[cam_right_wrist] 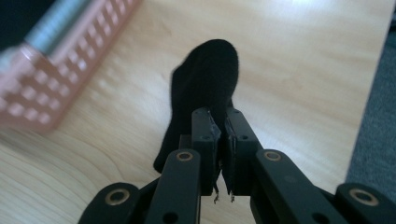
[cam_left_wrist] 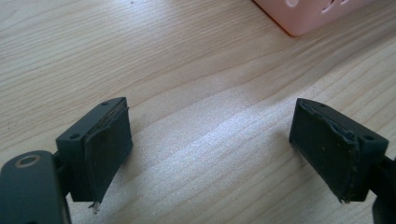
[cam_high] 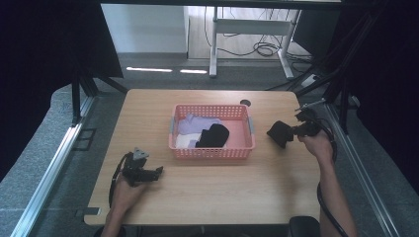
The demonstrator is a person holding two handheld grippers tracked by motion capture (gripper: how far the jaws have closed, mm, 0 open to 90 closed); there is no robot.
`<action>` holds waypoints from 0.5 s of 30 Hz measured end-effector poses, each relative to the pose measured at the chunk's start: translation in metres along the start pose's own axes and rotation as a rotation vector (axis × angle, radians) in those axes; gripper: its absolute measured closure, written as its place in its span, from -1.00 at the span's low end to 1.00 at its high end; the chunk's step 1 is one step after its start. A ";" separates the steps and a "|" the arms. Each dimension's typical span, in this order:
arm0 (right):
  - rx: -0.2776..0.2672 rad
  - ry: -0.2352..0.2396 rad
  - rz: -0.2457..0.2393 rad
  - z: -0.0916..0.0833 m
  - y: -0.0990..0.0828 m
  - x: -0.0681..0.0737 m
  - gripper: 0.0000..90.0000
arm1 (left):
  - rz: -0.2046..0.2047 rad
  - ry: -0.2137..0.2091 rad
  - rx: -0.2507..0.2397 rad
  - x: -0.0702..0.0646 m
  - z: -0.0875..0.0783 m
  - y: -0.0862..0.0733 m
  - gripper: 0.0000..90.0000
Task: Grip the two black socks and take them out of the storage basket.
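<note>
- Two tongs work this desk [cam_high: 207, 192], and they stand very differently: the right tongs [cam_high: 288, 132] are clenched on a black sock [cam_high: 277, 133], while the left tongs [cam_high: 157, 171] are released, jaws wide apart over bare wood
- The black sock hangs from the right tongs just right of the pink basket [cam_high: 212, 152], held clear of the desk; in the right gripper view the jaws pinch one end so the rest of the black sock [cam_right_wrist: 201, 93] droops freely, which should let it drop in cleanly
- Inside the pink basket lie a lilac garment [cam_high: 195, 123], something pale [cam_high: 187, 141] and a dark garment [cam_high: 213, 135], so the work looks like sorting laundry, though I cannot tell whether the sock is going in or coming out
- The left tongs rest low at the near left, well apart from the basket's corner [cam_left_wrist: 303, 14], probably parked out of the way
- Grip near the sock's edge looks thin; a quick swing could shake it loose
</note>
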State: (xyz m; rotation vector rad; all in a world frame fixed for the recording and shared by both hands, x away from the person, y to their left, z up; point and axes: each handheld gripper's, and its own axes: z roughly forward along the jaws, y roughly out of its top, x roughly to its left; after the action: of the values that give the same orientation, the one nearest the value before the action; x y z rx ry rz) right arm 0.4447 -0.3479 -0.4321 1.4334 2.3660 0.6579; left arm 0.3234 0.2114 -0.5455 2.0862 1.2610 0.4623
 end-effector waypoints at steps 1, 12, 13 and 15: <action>0.014 -0.001 0.000 0.005 -0.003 0.001 0.85 | 0.000 0.000 -0.001 0.000 0.000 0.000 -0.72; 0.058 0.015 0.019 0.021 -0.019 0.002 0.55 | 0.001 0.000 -0.001 0.000 0.000 0.000 -0.72; 0.051 0.018 0.021 0.018 -0.018 0.002 0.48 | 0.001 0.000 -0.001 0.000 0.000 0.000 -0.72; 0.020 0.020 0.022 0.007 -0.012 0.003 0.32 | 0.000 0.000 0.000 0.000 0.000 0.000 -0.72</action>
State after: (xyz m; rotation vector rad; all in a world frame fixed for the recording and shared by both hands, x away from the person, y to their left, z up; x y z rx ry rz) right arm 0.4383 -0.3484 -0.4444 1.4702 2.3824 0.6589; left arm 0.3234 0.2113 -0.5455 2.0859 1.2607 0.4624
